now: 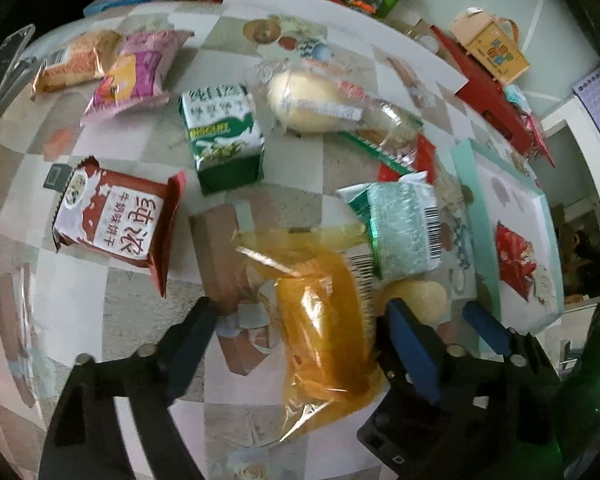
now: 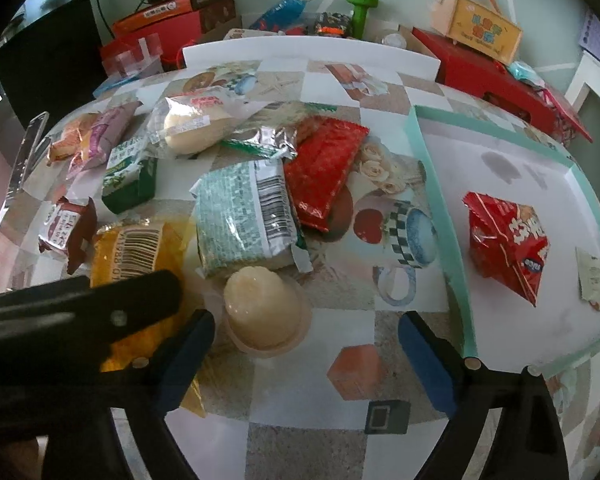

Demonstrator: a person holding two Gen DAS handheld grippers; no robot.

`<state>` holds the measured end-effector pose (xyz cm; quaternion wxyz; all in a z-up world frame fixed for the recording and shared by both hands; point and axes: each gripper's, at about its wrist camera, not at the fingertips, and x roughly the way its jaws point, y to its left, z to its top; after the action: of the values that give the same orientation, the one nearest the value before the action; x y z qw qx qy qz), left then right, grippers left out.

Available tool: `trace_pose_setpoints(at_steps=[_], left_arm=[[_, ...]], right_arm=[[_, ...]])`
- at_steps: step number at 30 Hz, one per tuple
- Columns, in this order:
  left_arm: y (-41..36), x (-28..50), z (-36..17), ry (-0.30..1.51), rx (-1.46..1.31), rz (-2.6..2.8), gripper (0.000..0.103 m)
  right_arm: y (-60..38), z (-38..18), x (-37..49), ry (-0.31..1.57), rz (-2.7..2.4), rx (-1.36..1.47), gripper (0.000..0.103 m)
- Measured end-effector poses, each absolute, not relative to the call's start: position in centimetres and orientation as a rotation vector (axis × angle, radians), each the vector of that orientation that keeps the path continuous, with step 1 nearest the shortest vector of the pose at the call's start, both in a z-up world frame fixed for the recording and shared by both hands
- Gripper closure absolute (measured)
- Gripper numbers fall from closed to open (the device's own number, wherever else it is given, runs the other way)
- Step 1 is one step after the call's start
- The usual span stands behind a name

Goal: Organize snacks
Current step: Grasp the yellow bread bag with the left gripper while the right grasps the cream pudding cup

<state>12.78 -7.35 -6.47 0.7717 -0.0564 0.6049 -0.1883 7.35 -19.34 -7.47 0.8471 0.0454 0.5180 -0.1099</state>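
My left claw [image 1: 300,344] gapes over the yellow packet [image 1: 324,320]; its slippery wrapper may slide off the surface [image 1: 140,304].

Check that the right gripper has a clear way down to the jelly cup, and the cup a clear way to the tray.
Nothing visible blocks either. The jelly cup sits between the right gripper's open jaws, and only bare tablecloth lies between it and the tray. The green packet touches the cup's far side.
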Motion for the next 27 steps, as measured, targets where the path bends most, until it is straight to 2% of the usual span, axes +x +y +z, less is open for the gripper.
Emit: trace_pose_setpoints(at_steps=[5,20,21,23,24,25,26,27], left_arm=[[-7.6,12.7,-6.5,1.296,-0.068,-0.38,0.022],[-5.3,12.9,-6.5,1.297,-0.051,-0.312,0.024],[-5.5,12.8,-6.5,1.296,-0.05,-0.315,0.027],[-6.0,12.8,-6.4,1.294,-0.055,-0.335,0.037],[-6.1,12.8,-6.4,1.294,-0.065,-0.355,0.048],[-6.2,12.7,-6.3,1.296,-0.077,-0.374,0.057],[-6.2,12.7,-6.4,1.3,-0.091,-0.39,0.057],[-6.3,12.6,-6.3,1.297,-0.087,-0.391,0.058]], right_arm=[[-18.7,-7.9,7.6,1.097,-0.218,0.067,0.016],[-19.8,-8.0,7.5,1.093,-0.246,0.071,0.017],[-19.8,-7.9,7.5,1.091,-0.243,0.068,0.019],[-19.5,-7.8,7.5,1.081,-0.221,0.065,0.03],[-19.3,-7.7,7.5,1.076,-0.207,0.063,0.041],[-19.1,-7.6,7.5,1.07,-0.188,0.061,0.047],[-18.8,-7.5,7.6,1.069,-0.185,0.054,0.054],[-18.7,-7.5,7.7,1.069,-0.184,0.047,0.054]])
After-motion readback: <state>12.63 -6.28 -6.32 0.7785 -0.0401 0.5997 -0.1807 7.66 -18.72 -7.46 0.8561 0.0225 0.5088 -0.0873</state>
